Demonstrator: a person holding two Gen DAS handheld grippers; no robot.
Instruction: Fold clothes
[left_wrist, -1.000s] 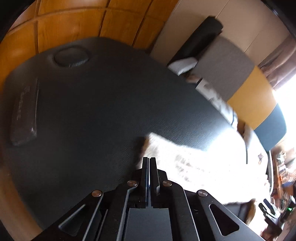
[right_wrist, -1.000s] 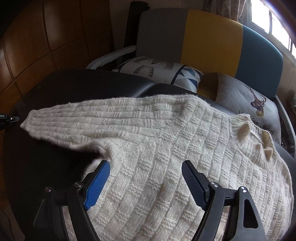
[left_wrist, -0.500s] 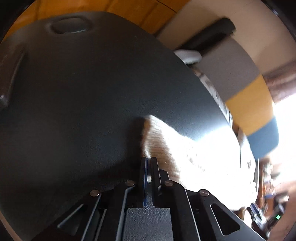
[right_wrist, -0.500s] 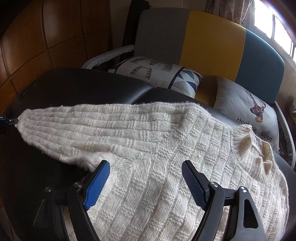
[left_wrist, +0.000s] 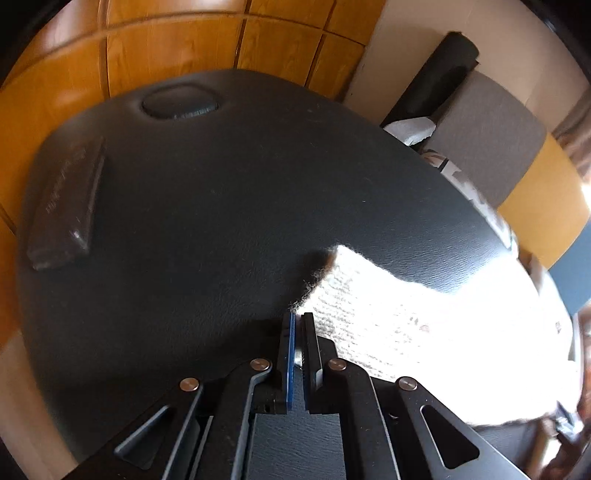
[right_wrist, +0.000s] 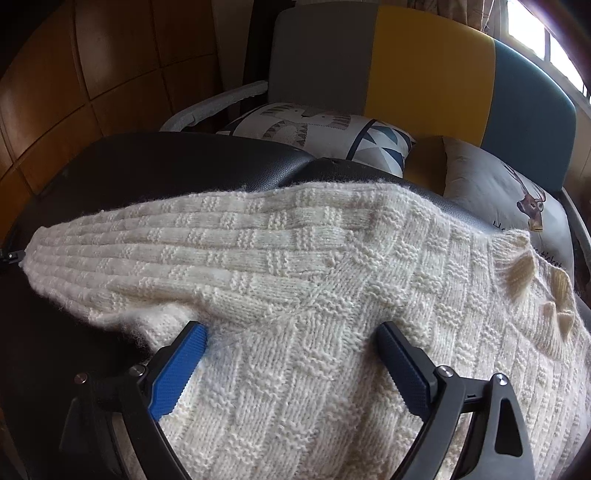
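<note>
Black padded surface (left_wrist: 221, 229), wood-panelled wall (left_wrist: 166, 48) beyond. Cream sweater (right_wrist: 314, 295) spread flat beneath right hand-held gripper (right_wrist: 291, 332), jaws wide, empty. Left hand-held gripper (left_wrist: 298, 317) closed at sleeve cuff (left_wrist: 325, 280); grip unconfirmed.

A grey, yellow and blue sofa (right_wrist: 424, 70) stands behind the black padded table (right_wrist: 166, 158). Two printed cushions (right_wrist: 325, 129) lie on it. Wood-panelled wall (right_wrist: 74, 74) rises left of the sofa; a bright window (right_wrist: 535, 26) above it.
</note>
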